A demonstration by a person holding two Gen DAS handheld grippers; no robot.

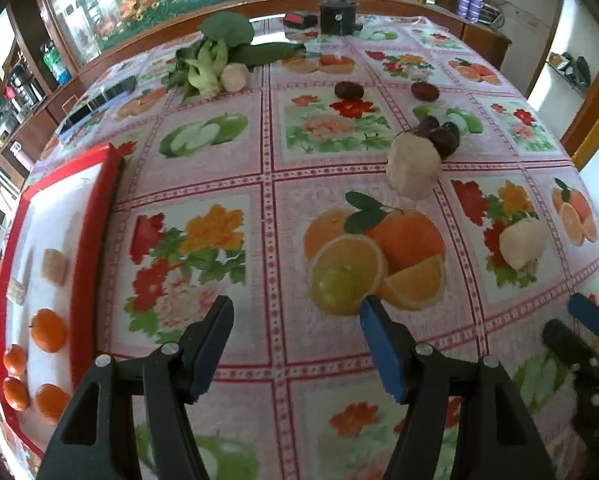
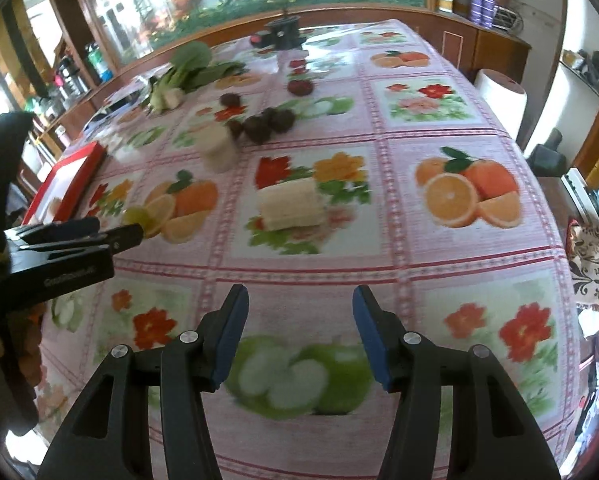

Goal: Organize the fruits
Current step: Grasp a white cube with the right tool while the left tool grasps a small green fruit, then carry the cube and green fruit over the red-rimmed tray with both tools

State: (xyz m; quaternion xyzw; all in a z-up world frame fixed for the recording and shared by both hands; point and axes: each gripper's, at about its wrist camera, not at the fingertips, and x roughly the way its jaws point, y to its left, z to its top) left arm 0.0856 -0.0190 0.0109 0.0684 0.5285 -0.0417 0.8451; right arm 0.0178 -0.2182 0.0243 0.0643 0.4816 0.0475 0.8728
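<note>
**Both grippers empty above the cloth; loose fruit ahead of the fingers**

The left gripper (image 1: 295, 338) is held over the flower-and-fruit printed pink tablecloth (image 1: 267, 160) with its blue-padded fingers (image 1: 379, 352) apart and nothing between them; the right gripper (image 2: 299, 338) is held likewise, its jaws standing apart on bare cloth, so neither is judged to be carrying anything.

To the left of the left fingers lies the red-rimmed white tray (image 1: 99, 208); small round orange mandarins (image 1: 48, 330) and pale cut cubes (image 1: 55, 266) are already gathered in it, apparently sorted by kind, so the tray is taken to be the collecting place.

Ahead of the left fingers and to their right, two pale beige peeled chunks (image 1: 413, 166) rest on the cloth, the farther one touching a cluster of dark brown round fruits (image 1: 445, 134); two more dark fruits lie farther off, well apart. Beyond them, a green broccoli head with leafy greens (image 1: 219, 52) is left at the far side, presumably because vegetables are no part of the sorting.

Straight ahead of the right fingers a pale ridged block (image 2: 291, 204) lies alone; it is judged the nearest candidate for that gripper. The task is judged partly done, since several pieces remain outside the tray.
</note>
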